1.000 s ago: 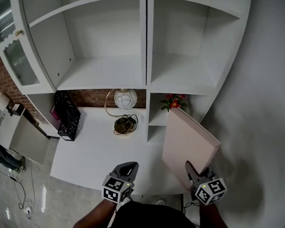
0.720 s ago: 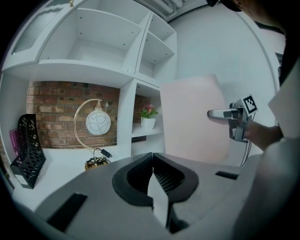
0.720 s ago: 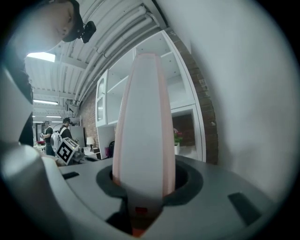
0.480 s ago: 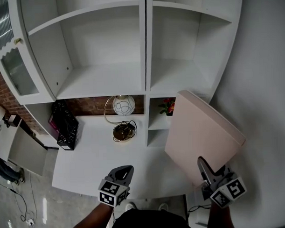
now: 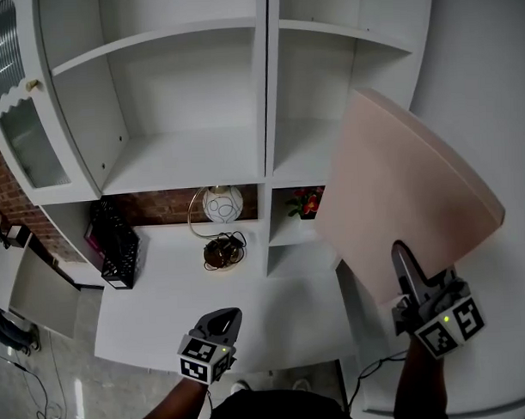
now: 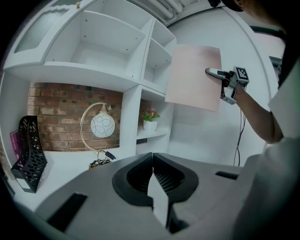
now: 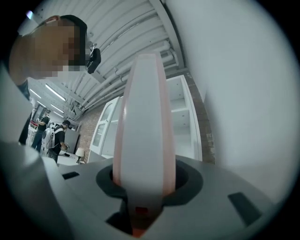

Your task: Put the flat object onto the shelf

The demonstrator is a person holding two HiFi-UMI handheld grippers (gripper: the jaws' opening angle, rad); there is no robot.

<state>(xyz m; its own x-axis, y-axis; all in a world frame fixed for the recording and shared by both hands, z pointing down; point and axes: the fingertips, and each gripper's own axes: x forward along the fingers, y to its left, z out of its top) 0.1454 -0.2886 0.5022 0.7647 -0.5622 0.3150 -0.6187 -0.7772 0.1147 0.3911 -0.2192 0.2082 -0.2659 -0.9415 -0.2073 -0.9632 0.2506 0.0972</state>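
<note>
A tall white shelf unit (image 5: 269, 152) fills the wall ahead. It has a wide left column of open bays, a narrower right column and a glass door (image 5: 18, 101) at the far left. Below it a white desk (image 5: 179, 293) runs back to a strip of brick, with a globe lamp (image 5: 221, 204), a black rack (image 5: 117, 244) and, in a low cubby, a small pot of flowers (image 5: 305, 203). The board (image 5: 399, 182), pale pink and flat, is up in the air at the right. It is tilted and hangs in front of the right column and the bare wall beside it, resting on no shelf. The right gripper (image 5: 403, 258) has it by its near edge, jaws part-way open and clamped across the board's thickness, which fills the gap between them. The left gripper (image 5: 222, 317) hangs low over the desk's front edge, jaws closed together on nothing. I'd say this is the carry, lift done and placing not yet begun. Next the board needs swinging left and forward to an open bay, then levelling so its far edge goes in over the shelf lip. The right bays look tight for it, so the wide left bay seems safer. The one-edge grip may let it sag or twist.
</note>
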